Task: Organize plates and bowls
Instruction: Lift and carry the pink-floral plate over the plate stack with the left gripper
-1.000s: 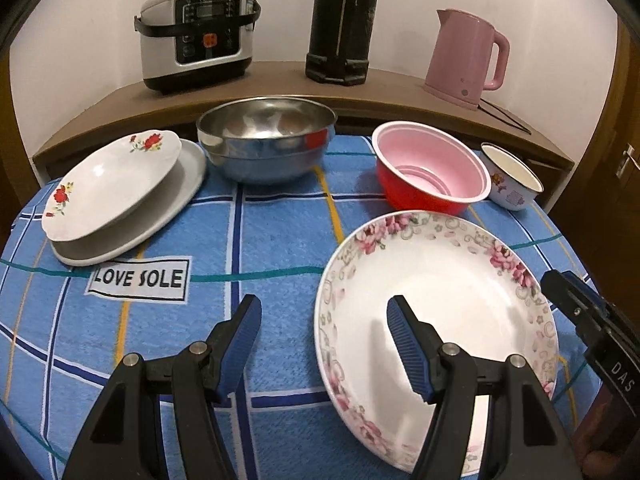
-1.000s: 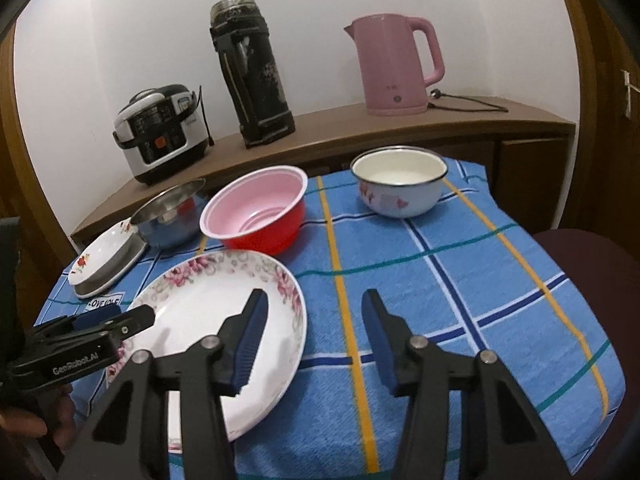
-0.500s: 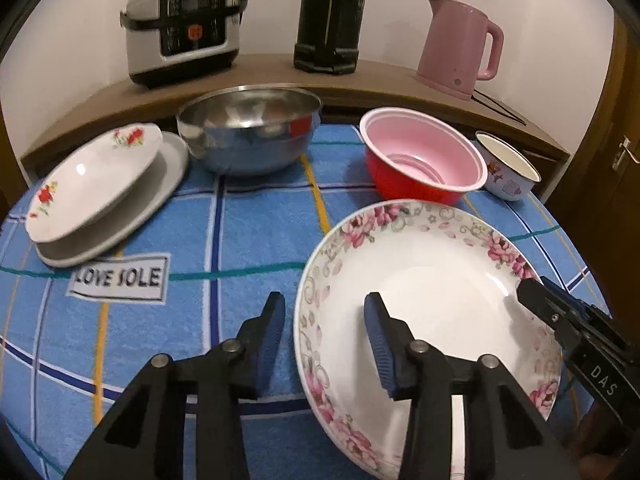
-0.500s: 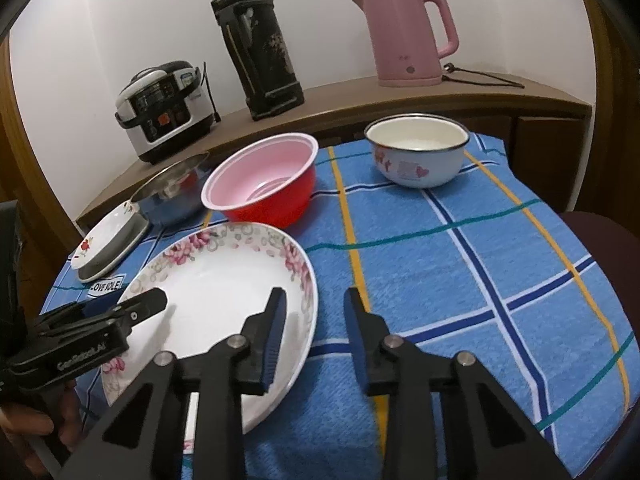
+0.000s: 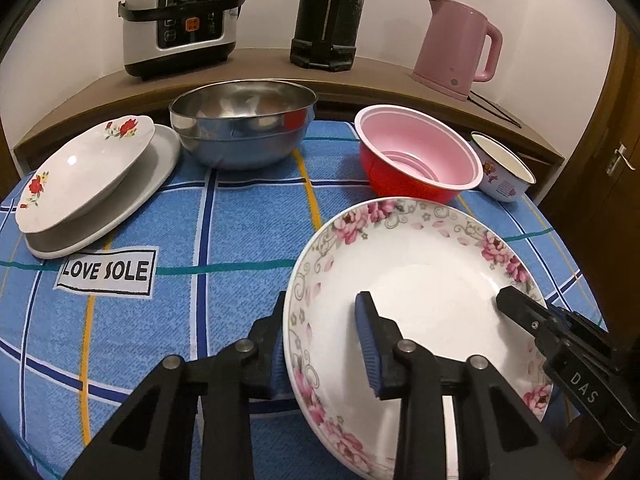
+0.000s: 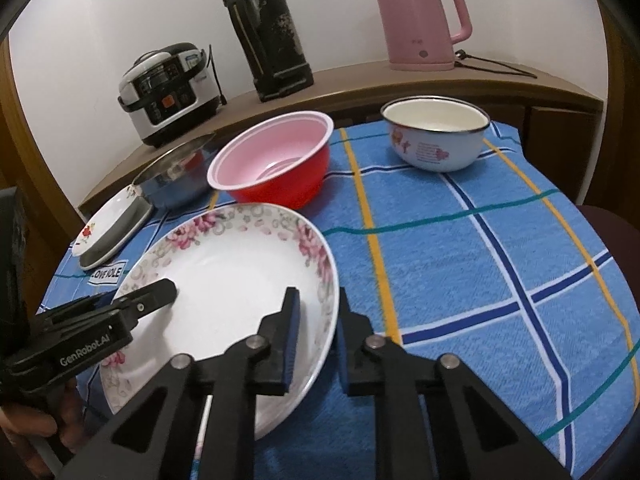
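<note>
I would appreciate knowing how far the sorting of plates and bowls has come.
Done: two plates stacked at left. In hand: both tongs, left closing and right shut, straddle opposite rims of the floral plate. Left: steel bowl, red bowl and enamel bowl stand separate.

Counter under blue plaid cloth (image 5: 240, 240). On it: floral plate (image 5: 420, 280), red bowl (image 5: 416, 160), steel bowl (image 5: 240, 136), enamel bowl (image 6: 436, 140), two stacked plates (image 5: 92, 184). Rear shelf (image 5: 380, 76): rice cooker (image 5: 180, 16), dark flask (image 5: 332, 12) (possibly a thermos), pink kettle (image 5: 456, 48).
</note>
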